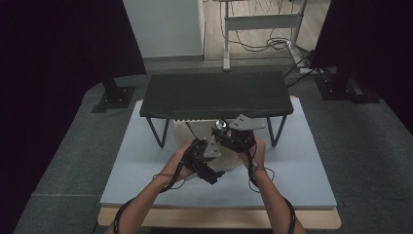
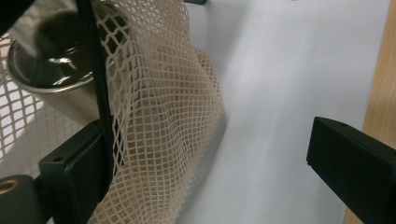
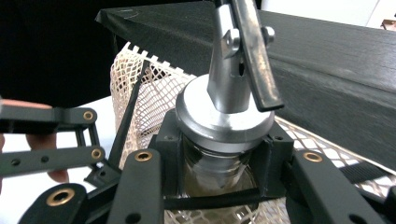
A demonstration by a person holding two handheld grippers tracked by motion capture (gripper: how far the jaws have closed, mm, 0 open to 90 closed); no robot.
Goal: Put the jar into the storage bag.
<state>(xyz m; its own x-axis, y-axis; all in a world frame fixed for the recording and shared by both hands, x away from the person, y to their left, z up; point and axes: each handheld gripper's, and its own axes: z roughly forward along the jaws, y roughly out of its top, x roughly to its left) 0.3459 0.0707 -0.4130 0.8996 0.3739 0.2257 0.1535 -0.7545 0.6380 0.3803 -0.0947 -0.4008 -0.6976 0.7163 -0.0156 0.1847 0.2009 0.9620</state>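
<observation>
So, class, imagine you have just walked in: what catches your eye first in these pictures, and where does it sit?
First, the glass bottle with a shiny metal pourer cap, clamped between the jaws of the right gripper just in front of the low black table. Next, the cream mesh bag around the bottle, its black-edged rim beside one jaw of the left gripper. Both sit over the pale blue mat.
</observation>
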